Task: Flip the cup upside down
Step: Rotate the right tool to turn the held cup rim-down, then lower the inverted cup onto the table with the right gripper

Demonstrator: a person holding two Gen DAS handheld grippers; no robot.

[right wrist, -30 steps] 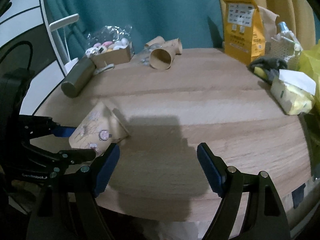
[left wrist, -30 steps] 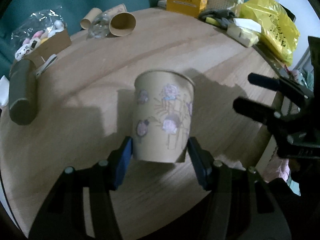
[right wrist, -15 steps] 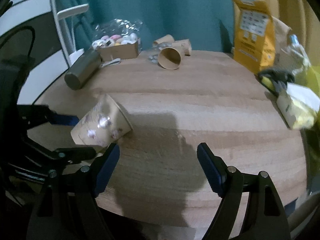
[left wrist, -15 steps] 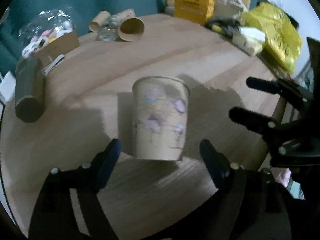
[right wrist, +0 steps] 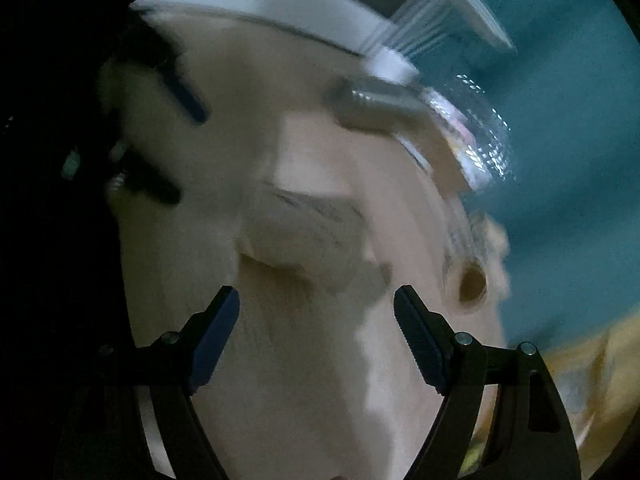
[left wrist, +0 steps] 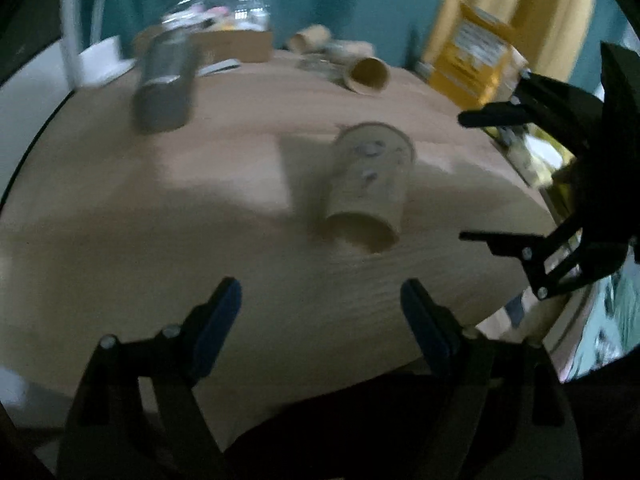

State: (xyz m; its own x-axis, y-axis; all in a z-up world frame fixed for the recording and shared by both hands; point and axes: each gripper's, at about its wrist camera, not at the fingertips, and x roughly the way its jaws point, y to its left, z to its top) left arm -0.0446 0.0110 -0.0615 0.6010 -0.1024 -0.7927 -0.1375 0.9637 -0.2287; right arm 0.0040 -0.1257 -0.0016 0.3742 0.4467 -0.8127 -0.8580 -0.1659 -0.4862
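Lying on table (left wrist: 120,220), cup (left wrist: 368,184) ahead of both open jaws.

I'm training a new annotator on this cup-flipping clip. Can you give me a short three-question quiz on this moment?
1. True or false: the left hand-held gripper is shut on the printed paper cup.
2. Which is open? A) left only B) right only C) both the left and the right hand-held gripper.
3. Fill in: the printed paper cup lies on its ____ on the wooden table.

Key: 1 false; 2 C; 3 side.
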